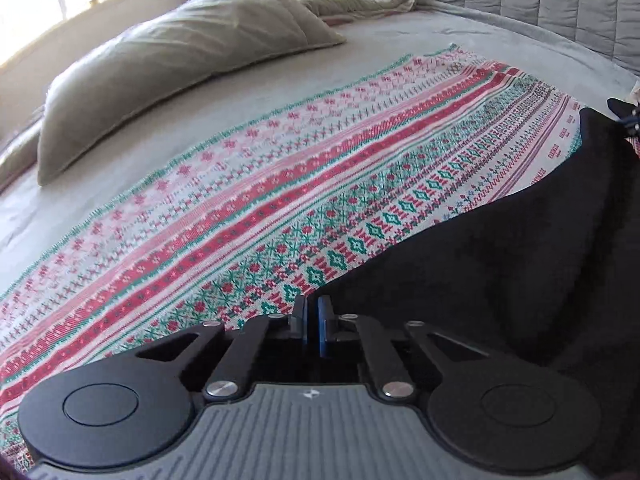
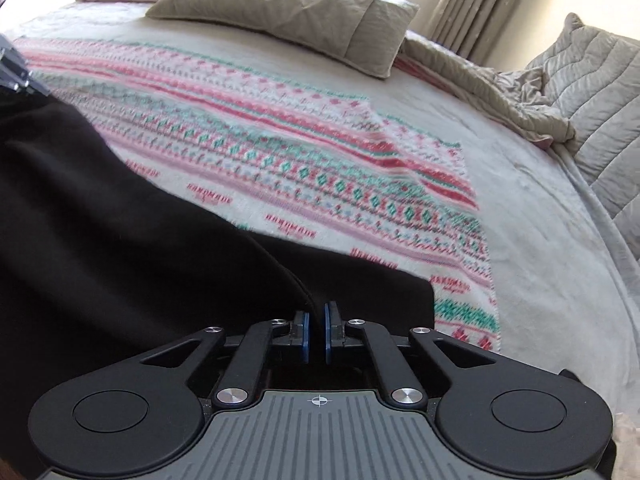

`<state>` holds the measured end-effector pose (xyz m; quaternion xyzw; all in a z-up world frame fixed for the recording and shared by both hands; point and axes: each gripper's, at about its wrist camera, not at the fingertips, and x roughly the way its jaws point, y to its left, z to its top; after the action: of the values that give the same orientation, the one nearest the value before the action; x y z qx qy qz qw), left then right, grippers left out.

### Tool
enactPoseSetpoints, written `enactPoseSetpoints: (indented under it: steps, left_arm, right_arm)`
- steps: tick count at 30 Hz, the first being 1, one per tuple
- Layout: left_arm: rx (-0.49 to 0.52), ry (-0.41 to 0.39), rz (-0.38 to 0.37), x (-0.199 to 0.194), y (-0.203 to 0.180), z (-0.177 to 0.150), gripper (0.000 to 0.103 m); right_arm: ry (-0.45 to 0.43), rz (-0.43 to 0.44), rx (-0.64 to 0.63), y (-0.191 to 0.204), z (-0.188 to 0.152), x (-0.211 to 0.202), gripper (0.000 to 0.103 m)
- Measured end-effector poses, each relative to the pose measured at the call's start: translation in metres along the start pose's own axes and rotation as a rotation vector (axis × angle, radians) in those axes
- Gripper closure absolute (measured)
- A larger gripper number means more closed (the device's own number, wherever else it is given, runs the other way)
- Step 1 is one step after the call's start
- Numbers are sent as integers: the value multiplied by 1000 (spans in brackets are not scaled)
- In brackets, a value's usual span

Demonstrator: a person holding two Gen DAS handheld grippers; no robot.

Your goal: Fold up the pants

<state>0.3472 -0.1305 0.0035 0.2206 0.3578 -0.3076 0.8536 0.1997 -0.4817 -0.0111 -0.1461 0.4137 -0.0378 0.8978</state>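
Black pants [image 2: 120, 240] are held stretched between two handheld grippers above a patterned blanket [image 1: 280, 184] spread on a bed [image 1: 120, 128]. The left gripper [image 1: 311, 320] is seen with its jaws nearly closed, pinching an edge of the dark cloth; the right gripper [image 2: 316, 328] is likewise clenched on a fold of the same cloth.

A slip is judged the main risk: each grip appears to catch only a thin edge, so a sharp pull apart could free one corner and let the garment collapse. Uneven lowering could also leave a crooked crease, and the blanket could be dragged into wrinkles.

Ample open blanket is seen ahead of both grippers. A pillow [image 2: 288, 16] lies well apart at the far side, with a rumpled quilt [image 2: 500, 92] near the bed's edge on the right.
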Motion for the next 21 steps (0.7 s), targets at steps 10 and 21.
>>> enactPoseSetpoints:
  steps: [10, 21]
  left_arm:
    - [-150, -184, 228, -20, 14, 6, 90]
    - [-213, -151, 409, 13, 10, 8, 74]
  right_arm:
    - [-60, -161, 20, -6, 75, 31, 103]
    - [-81, -270, 267, -19, 102, 79, 50]
